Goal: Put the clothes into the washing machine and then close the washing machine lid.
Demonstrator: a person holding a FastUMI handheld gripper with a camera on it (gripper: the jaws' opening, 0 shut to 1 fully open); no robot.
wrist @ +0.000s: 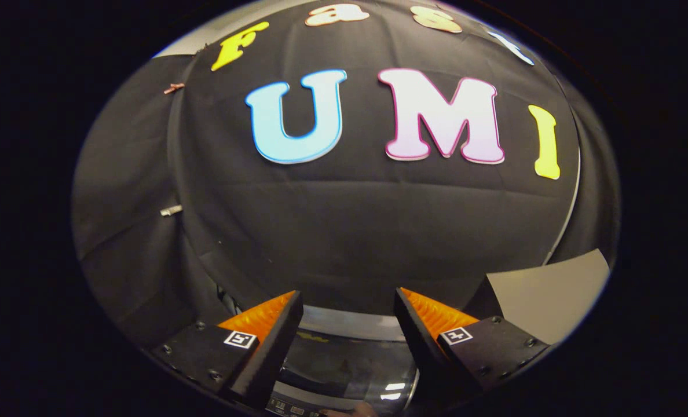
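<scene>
The gripper [348,301] hangs with its jaws spread wide, nothing between them and neither finger touching anything. Below the gap lies the washing machine [344,370], its dark, glossy lid [350,362] shut and catching glints of light, a pale rim curving along its far edge and a strip of controls at its near edge. Beyond the fingers hangs the booth's black cloth wall [350,231]. To the right, past the right finger, stands a grey panel [552,295].
</scene>
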